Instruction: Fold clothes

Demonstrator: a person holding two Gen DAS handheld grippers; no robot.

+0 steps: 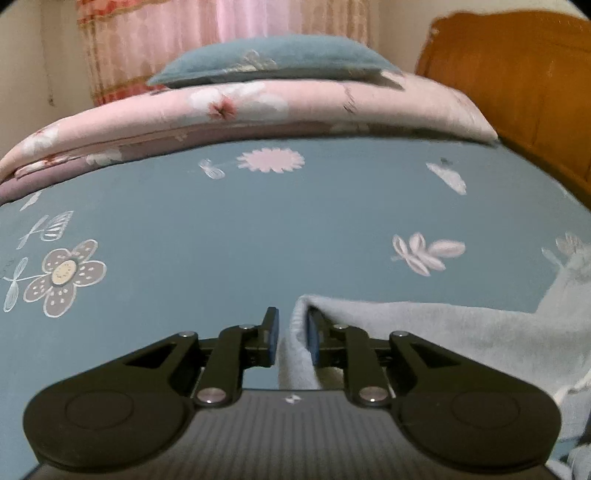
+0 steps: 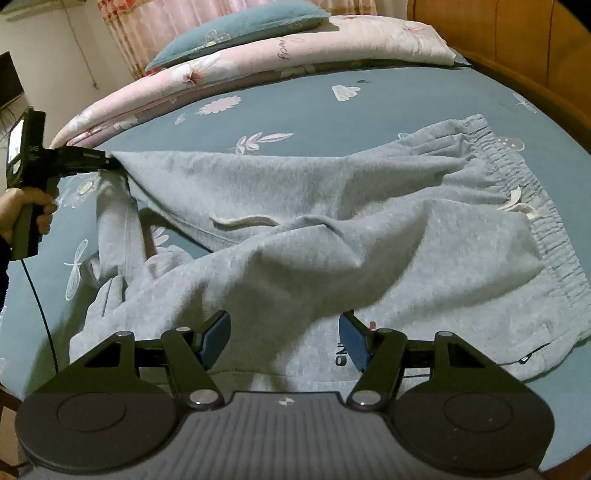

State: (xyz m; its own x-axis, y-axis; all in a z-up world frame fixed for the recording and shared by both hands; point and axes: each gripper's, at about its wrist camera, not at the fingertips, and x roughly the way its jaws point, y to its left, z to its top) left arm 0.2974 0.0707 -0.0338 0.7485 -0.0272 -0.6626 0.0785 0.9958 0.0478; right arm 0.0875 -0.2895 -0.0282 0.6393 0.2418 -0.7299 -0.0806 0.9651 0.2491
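Grey sweatpants point(image 2: 295, 236) lie crumpled on the blue floral bedsheet point(image 2: 295, 107), elastic waistband at the right, white drawstrings showing. My left gripper point(image 1: 291, 336) is shut on a leg end of the sweatpants point(image 1: 424, 332) and holds it lifted off the bed; it also shows in the right wrist view point(image 2: 110, 162), at the left, with the fabric stretched from it. My right gripper point(image 2: 284, 339) is open, its blue pads apart, low over the near part of the pants with a raised fold between them, not gripped.
A folded pink floral quilt point(image 2: 258, 62) with a blue pillow point(image 2: 236, 26) on it lies across the far side of the bed. A wooden headboard point(image 1: 517, 81) stands at the right. Pink curtains point(image 1: 221, 29) hang behind.
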